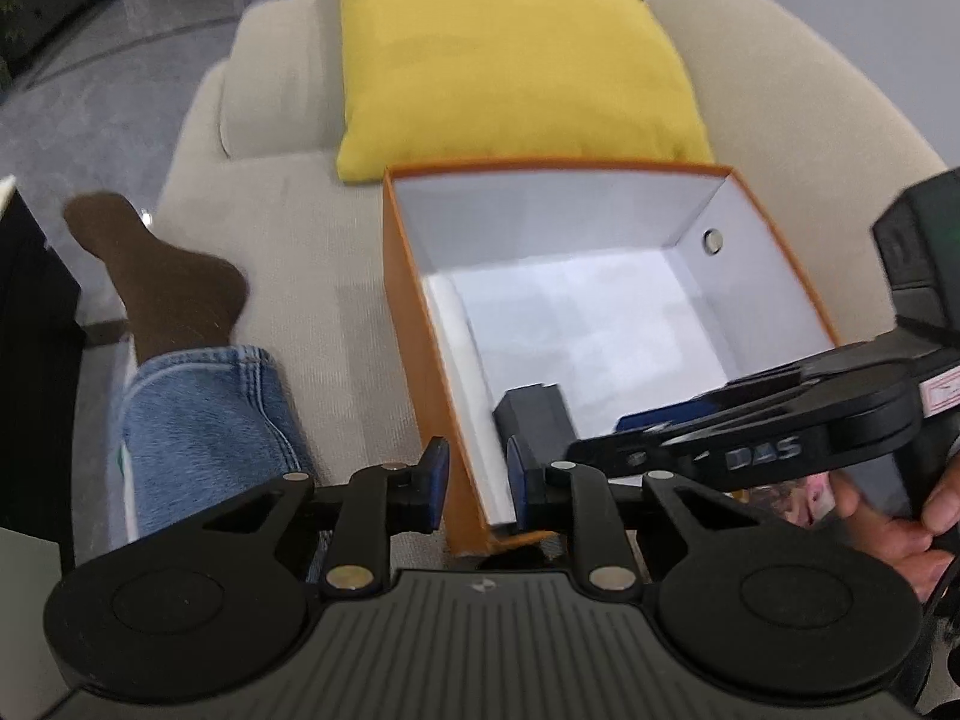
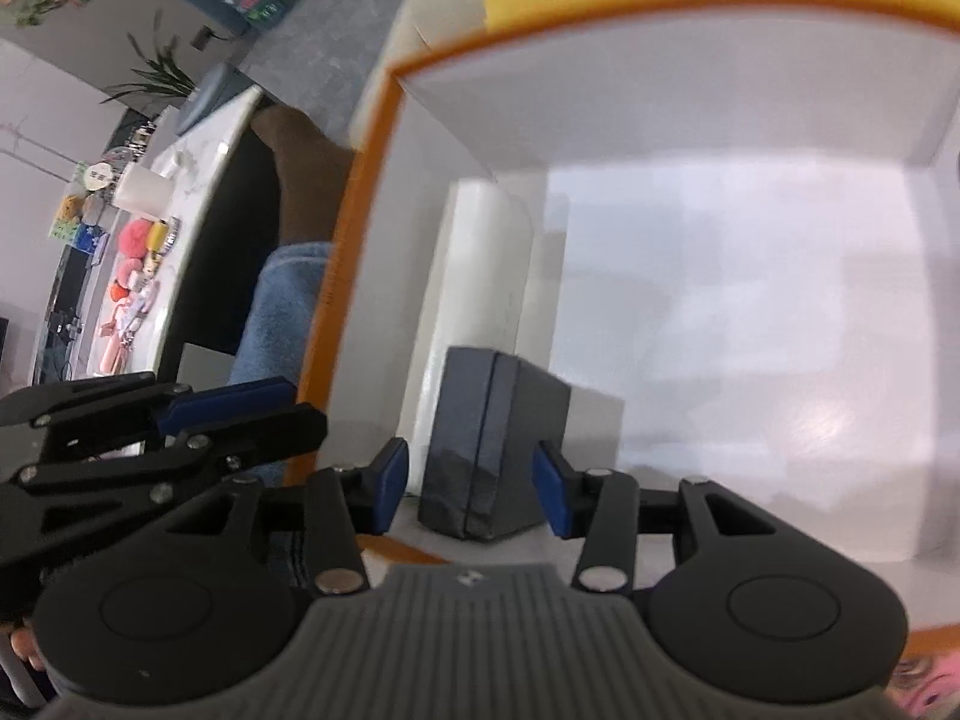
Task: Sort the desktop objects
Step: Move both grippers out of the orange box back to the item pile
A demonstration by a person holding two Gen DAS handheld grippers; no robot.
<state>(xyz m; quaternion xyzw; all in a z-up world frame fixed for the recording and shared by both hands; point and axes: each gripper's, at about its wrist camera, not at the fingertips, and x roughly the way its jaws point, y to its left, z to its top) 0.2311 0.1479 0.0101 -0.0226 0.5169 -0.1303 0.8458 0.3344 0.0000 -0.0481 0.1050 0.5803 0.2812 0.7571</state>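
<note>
Your right tongs (image 2: 471, 489) stand apart around the small dark grey hinged case (image 2: 492, 450), which sits upright inside the orange cardboard box with the white lining (image 2: 336, 324), close to its near left corner; the blue pads flank the case with a gap on each side, so nothing is clamped. Your left tongs (image 1: 478, 483) are nearly together, straddling the box's left wall (image 1: 420, 312) without visibly pinching it. The case looks rigid, light and fairly smooth-skinned, with a seam running down its front, so it probably tips easily on its narrow base. If you must take it again, grip the two broad flat faces squarely, low on the body, not across the seam.
</note>
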